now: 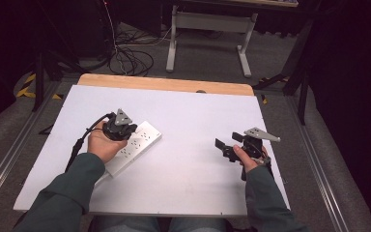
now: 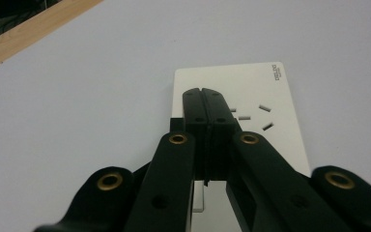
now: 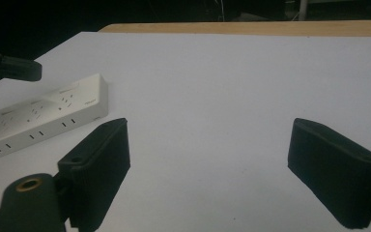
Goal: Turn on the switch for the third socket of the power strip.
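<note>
Power strip: a white strip (image 1: 134, 147) lies slantwise on the white table (image 1: 188, 169), left of middle; in the right gripper view it sits at the left (image 3: 38, 123).
Sockets: rows of slots on its top face, all bare.
Left gripper: held over the strip (image 1: 119, 128), pointing down at it; in its own view the jaws are pressed together with nothing between them (image 2: 207, 104), their tips above the strip's end face (image 2: 270, 92).
Contact: whether the tips touch the strip cannot be told.
Right gripper: held low over the table's right part (image 1: 224, 147), well apart from the strip; jaws spread wide (image 3: 207, 164), only bare table between them.
Hidden: the left hand (image 1: 104, 145) and gripper cover the strip's middle; its near end lies under the sleeve (image 1: 72, 188).
Cut off: the strip's left end runs out of the right gripper view.
Hard to read: small print at the strip's corner (image 2: 277, 72), too small to make out.
</note>
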`<action>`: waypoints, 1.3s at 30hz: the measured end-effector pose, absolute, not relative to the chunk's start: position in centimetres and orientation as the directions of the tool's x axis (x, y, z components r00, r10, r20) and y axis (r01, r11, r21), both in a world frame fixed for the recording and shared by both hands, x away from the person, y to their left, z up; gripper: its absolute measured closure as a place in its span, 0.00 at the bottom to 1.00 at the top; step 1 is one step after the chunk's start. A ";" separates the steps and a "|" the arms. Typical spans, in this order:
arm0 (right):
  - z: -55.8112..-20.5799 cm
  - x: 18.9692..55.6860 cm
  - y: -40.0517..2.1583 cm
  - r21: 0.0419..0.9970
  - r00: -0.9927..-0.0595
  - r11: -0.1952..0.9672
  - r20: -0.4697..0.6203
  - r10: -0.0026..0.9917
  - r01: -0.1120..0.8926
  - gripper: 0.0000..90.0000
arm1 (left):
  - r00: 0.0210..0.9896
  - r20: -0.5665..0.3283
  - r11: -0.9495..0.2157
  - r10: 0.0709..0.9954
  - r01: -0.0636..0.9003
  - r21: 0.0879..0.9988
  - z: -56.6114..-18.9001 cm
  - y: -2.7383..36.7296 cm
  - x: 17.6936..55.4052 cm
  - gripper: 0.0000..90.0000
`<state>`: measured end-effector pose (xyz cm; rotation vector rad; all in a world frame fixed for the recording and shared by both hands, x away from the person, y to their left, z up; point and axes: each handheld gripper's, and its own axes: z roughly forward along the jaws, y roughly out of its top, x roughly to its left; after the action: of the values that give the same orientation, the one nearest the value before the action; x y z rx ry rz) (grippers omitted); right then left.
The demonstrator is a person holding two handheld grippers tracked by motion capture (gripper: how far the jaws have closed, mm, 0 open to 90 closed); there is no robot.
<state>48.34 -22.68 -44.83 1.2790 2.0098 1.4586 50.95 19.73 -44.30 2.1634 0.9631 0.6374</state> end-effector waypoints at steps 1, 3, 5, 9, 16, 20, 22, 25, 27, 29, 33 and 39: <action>-44.8 48.4 -22.7 0.885 -0.533 0.065 0.217 0.818 0.461 0.17 | 0.609 0.151 -0.497 0.779 0.452 0.741 -44.4 19.7 51.0 1.00; -44.9 48.4 -22.7 0.885 -0.533 0.066 0.217 0.818 0.461 0.17 | 0.606 0.154 -0.497 0.780 0.451 0.741 -44.5 19.7 51.1 1.00; -44.9 48.4 -22.7 0.884 -0.534 0.069 0.215 0.817 0.462 0.17 | 0.602 0.162 -0.502 0.782 0.454 0.736 -44.5 19.7 51.1 1.00; -44.9 48.4 -22.7 0.883 -0.532 0.070 0.216 0.819 0.465 0.17 | 0.588 0.157 -0.493 0.793 0.469 0.733 -44.6 19.7 51.4 1.00; -44.9 48.4 -22.6 0.880 -0.531 0.070 0.218 0.819 0.470 0.17 | 0.581 0.150 -0.487 0.800 0.482 0.728 -45.0 19.5 51.7 1.00; -44.9 48.4 -22.7 0.881 -0.531 0.071 0.216 0.819 0.469 0.17 | 0.587 0.145 -0.492 0.796 0.490 0.719 -45.2 19.2 51.8 1.00; -44.9 48.4 -22.7 0.880 -0.531 0.070 0.219 0.819 0.471 0.17 | 0.586 0.163 -0.510 0.794 0.495 0.704 -45.4 19.0 52.0 1.00; -45.0 48.4 -22.7 0.879 -0.532 0.073 0.218 0.818 0.471 0.17 | 0.584 0.167 -0.518 0.794 0.506 0.690 -45.6 18.7 52.2 1.00; -45.0 48.4 -22.7 0.878 -0.533 0.075 0.217 0.818 0.473 0.17 | 0.585 0.163 -0.516 0.794 0.509 0.688 -45.7 18.6 52.3 1.00; -45.0 48.4 -22.7 0.878 -0.532 0.075 0.217 0.818 0.474 0.17 | 0.580 0.165 -0.514 0.798 0.511 0.689 -45.8 18.6 52.4 1.00; -45.1 48.5 -22.6 0.876 -0.531 0.073 0.221 0.818 0.477 0.17 | 0.582 0.158 -0.512 0.798 0.515 0.688 -46.0 18.5 52.6 1.00; -45.1 48.4 -22.6 0.872 -0.533 0.080 0.219 0.817 0.482 0.17 | 0.580 0.157 -0.510 0.799 0.516 0.688 -46.2 18.1 52.7 1.00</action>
<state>48.45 -22.57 -45.15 1.2922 2.0379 1.4348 52.67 18.09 -46.16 2.2193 1.0425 0.6248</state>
